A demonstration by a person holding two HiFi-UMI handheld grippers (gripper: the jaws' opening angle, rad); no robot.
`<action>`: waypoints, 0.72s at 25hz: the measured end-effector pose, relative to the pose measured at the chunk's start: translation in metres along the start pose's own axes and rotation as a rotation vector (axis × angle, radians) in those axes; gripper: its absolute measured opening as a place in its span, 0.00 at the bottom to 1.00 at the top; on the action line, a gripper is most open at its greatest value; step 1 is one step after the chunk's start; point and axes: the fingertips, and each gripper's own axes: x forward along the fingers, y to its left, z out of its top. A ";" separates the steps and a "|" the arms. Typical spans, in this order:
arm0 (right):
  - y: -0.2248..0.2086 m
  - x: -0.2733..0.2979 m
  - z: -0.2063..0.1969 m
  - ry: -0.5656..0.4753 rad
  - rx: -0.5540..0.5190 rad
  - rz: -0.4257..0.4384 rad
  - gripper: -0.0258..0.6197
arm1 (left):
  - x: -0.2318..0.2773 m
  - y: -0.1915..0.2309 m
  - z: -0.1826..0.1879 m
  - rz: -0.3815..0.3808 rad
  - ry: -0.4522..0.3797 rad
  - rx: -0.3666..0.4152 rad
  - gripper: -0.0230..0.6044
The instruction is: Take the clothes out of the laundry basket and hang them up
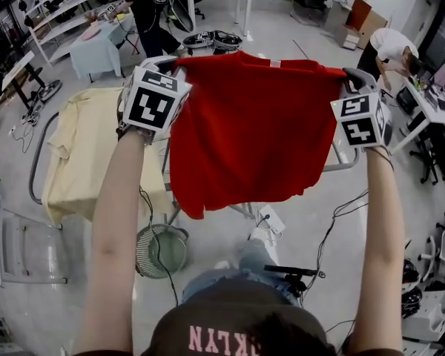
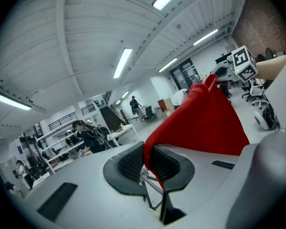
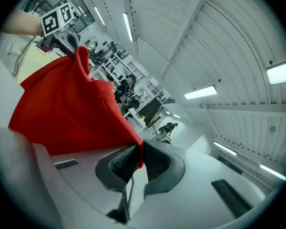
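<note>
We hold the red garment [image 1: 248, 132] in the air, spread by its top edge between both grippers. It hangs in front of the drying rack [image 1: 35, 162], to the right of the pale yellow garment [image 1: 89, 154] draped over the rack's left end.

The left gripper [image 2: 148, 162] is clamped on a thin fold of the red cloth, its ribbed pads pressed together on it. The right gripper [image 3: 138, 160] is closed on the opposite corner in the same way.

We judge the garment light, soft and wholly limp. It sags into a loose curtain below the two pinches and has no stiffness of its own. The shoulders, near the top edge, seem the best place to grip, since that spreads it wide enough to lay over a rail. Only a narrow fold sits in each pinch, so a snag on the rack could tug it free.

The red cloth covers the rack's middle rails, so we cannot see where a free bar lies. We cannot make out the sleeves. A round wire thing with green inside [image 1: 162, 249] stands on the floor below, and we cannot tell whether it is the laundry basket.
</note>
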 end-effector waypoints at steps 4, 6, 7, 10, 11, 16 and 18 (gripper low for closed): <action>-0.001 0.037 0.000 -0.018 0.025 0.026 0.06 | 0.026 0.008 -0.002 0.019 0.038 -0.002 0.08; 0.000 0.054 0.001 -0.028 0.008 0.036 0.06 | 0.038 0.013 -0.005 0.032 0.055 -0.003 0.08; 0.001 0.063 0.001 -0.034 -0.005 0.042 0.06 | 0.044 0.015 -0.006 0.040 0.064 -0.002 0.08; 0.003 0.088 -0.001 -0.054 -0.043 0.061 0.06 | 0.063 0.018 -0.012 0.068 0.090 0.005 0.08; 0.003 0.097 -0.002 -0.060 -0.052 0.069 0.06 | 0.069 0.019 -0.013 0.077 0.098 0.005 0.08; 0.001 0.141 -0.007 -0.097 -0.074 0.108 0.06 | 0.096 0.022 -0.012 0.134 0.152 0.017 0.08; 0.004 0.156 -0.013 -0.109 -0.085 0.128 0.06 | 0.108 0.020 -0.017 0.153 0.173 0.031 0.08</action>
